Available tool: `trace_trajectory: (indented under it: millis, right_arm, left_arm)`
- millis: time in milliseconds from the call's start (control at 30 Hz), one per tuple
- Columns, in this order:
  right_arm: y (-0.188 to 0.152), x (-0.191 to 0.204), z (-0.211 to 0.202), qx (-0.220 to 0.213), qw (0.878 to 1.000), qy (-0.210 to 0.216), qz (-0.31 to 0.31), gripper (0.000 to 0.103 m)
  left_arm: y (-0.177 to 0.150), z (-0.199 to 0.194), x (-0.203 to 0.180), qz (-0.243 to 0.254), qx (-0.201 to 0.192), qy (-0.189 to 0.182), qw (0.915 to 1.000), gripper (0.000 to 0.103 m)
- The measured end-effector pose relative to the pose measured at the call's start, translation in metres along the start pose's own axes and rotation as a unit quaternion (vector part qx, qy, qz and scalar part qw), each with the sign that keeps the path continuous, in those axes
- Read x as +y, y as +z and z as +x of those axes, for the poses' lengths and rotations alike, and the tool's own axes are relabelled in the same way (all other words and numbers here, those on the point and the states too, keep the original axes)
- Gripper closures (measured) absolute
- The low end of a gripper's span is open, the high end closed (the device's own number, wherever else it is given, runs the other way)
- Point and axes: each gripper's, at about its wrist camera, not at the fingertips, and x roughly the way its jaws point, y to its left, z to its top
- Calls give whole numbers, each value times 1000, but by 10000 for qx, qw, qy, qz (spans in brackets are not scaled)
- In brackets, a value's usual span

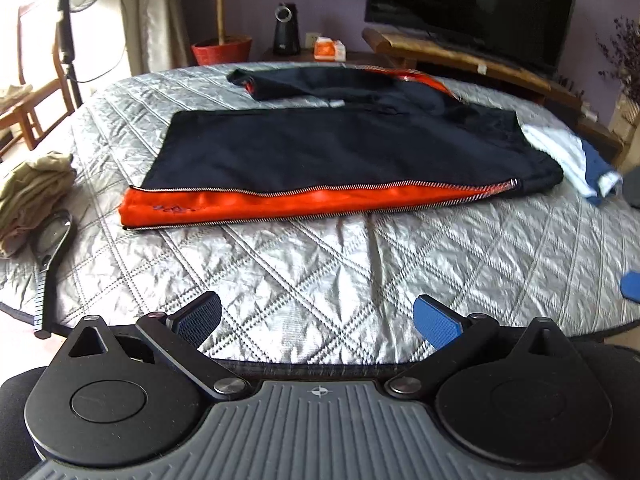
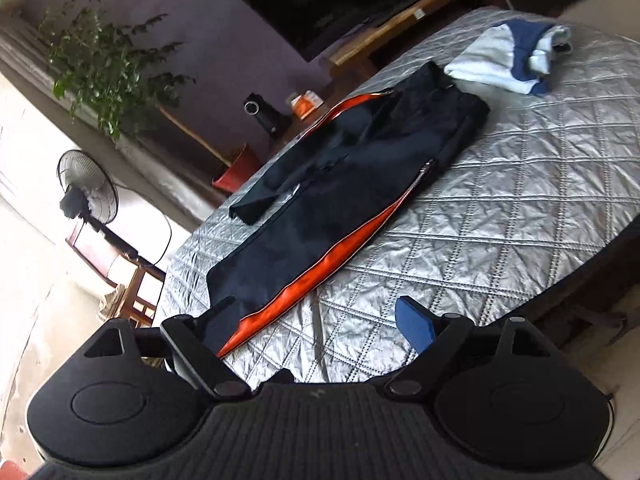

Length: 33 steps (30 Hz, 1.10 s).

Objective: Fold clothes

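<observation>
The navy jacket point(image 1: 340, 152) with its orange lining point(image 1: 256, 204) lies across the middle of the frame on the quilted silver table cover point(image 1: 320, 272), front panel laid over, a sleeve trailing at upper centre. A tan folded garment point(image 1: 32, 196) sits at the left edge, a white-and-blue one point(image 2: 504, 56) at upper right. The left gripper point(image 1: 318, 320) and right gripper point(image 2: 320, 320) hover with fingers spread wide, holding nothing. It looks partway folded; tucking that sleeve in would suit.
</observation>
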Motion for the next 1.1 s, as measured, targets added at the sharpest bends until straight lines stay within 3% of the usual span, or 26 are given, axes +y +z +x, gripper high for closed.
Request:
trace_trajectory:
  millis: [267,467,800,1100]
  right_arm:
    - [-3,16,2,-21,9982,8,-592,20]
    - [-1,11,5,19,9985,-70,-536,20]
    - [-2,13,9,91,9980,-110,-614,21]
    - [-1,12,11,136,9979,-107,-626,21]
  left_arm:
    - [4,3,14,-462,137,-46,9988,0]
    - [5,3,22,-780,316,-335,9959,0]
    - [8,4,45,-1600,382,-836,9828,0]
    - [8,6,47,-1789,391,-1008,9779,0]
